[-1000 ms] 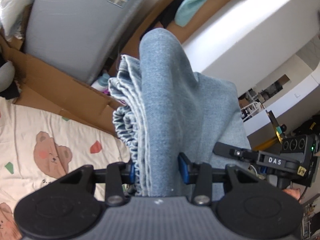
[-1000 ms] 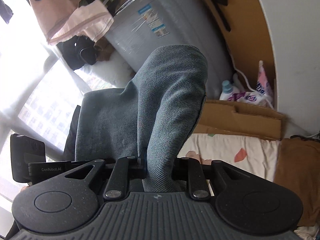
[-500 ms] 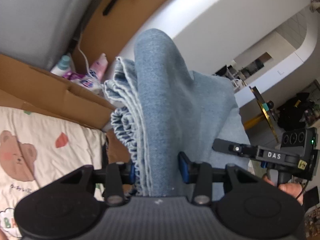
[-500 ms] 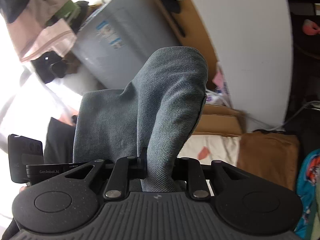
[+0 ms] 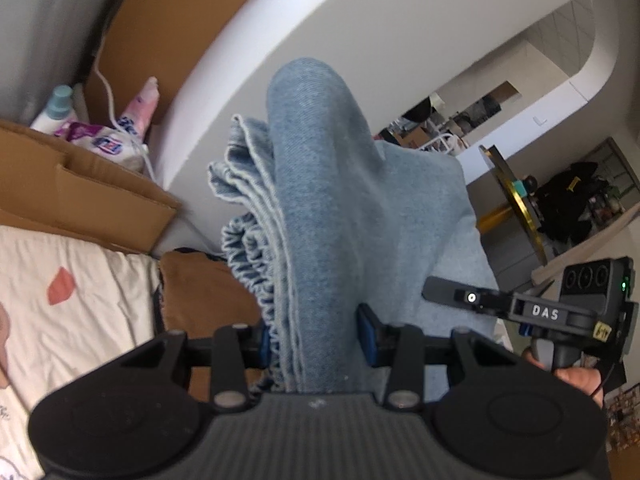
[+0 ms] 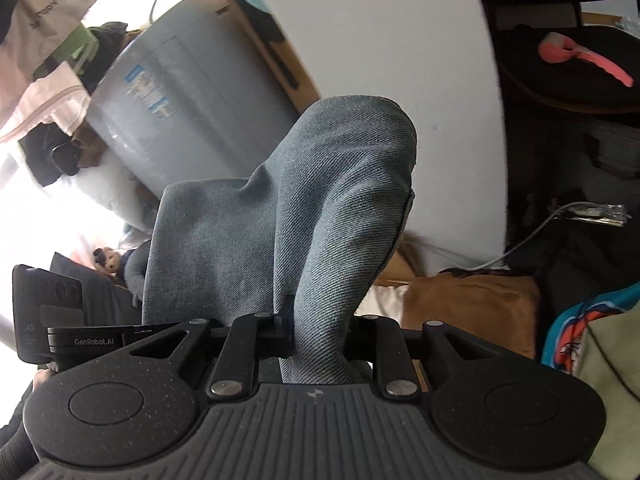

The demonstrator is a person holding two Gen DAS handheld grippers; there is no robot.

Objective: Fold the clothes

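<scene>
A blue denim garment point(image 5: 320, 208) with a gathered elastic waistband is held up in the air between both grippers. My left gripper point(image 5: 316, 336) is shut on its bunched edge, the cloth standing up between the blue pads. My right gripper point(image 6: 320, 332) is shut on another bunched part of the same denim garment point(image 6: 332, 216). The right gripper also shows in the left wrist view point(image 5: 532, 312), the left gripper in the right wrist view point(image 6: 60, 332). The garment's lower part is hidden.
A bed sheet with a bear print point(image 5: 72, 304) lies lower left, with a brown cloth point(image 5: 208, 288) beside it. Cardboard boxes point(image 5: 80, 196) and bottles point(image 5: 56, 100) stand by a white wall point(image 6: 380, 40). A grey cylinder point(image 6: 188, 104) stands behind. Colourful clothes point(image 6: 580, 328) lie at right.
Both grippers have swung to the right with the denim garment still held. The grey cylinder has slid out of the left view; the wall and the room beyond now fill it.
</scene>
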